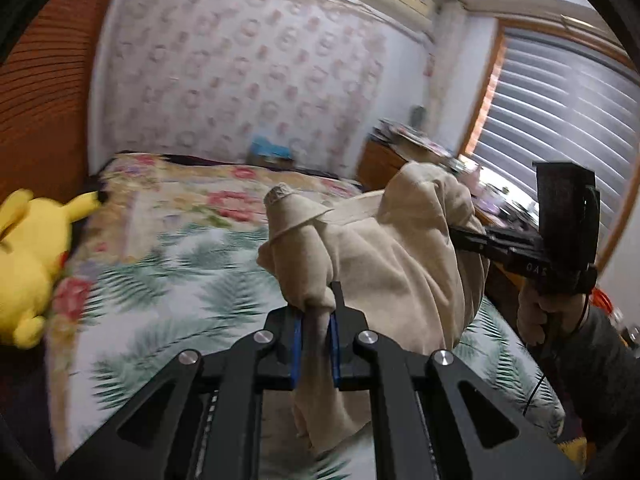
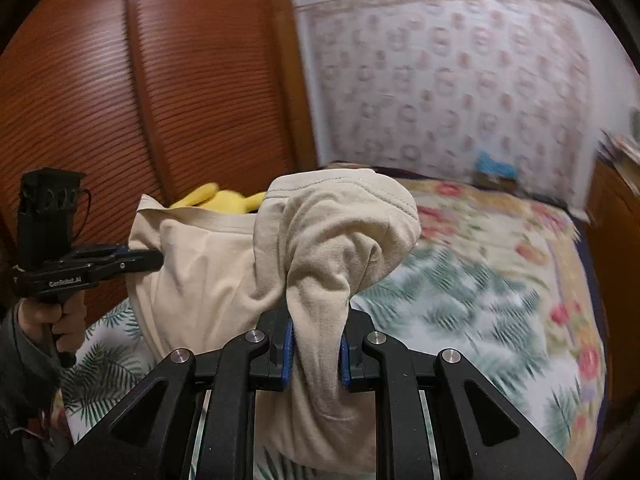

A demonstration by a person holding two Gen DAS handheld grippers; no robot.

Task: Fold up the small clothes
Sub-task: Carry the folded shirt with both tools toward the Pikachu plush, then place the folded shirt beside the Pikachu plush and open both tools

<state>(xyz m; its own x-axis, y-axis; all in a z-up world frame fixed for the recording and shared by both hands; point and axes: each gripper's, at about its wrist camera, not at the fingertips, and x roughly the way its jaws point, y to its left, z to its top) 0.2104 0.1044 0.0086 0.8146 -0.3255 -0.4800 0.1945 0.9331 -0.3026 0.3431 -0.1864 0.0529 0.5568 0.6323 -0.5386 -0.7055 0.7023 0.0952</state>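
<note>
- Floral bed (image 1: 168, 264), lower left.
- Beige garment (image 1: 400, 256) at centre: soft, light, floppy; best gripped at edges.
- Left gripper (image 1: 316, 340), right gripper (image 2: 318, 354): both pinching garment.

A bed (image 1: 168, 264) fills the lower part of both views, spread with a white cover printed with green fern-like leaves (image 2: 460, 292). Farther back lies a yellowish quilt patterned with red and pink flowers (image 1: 224, 196), reaching toward the wallpapered wall. A bright yellow plush toy with long black-tipped ears (image 1: 32, 256) lies on the bed at its edge beside the ribbed reddish-brown wooden cabinet. At the far end, against the wall, sits a small blue object (image 2: 494, 170), too blurred to identify.
</note>
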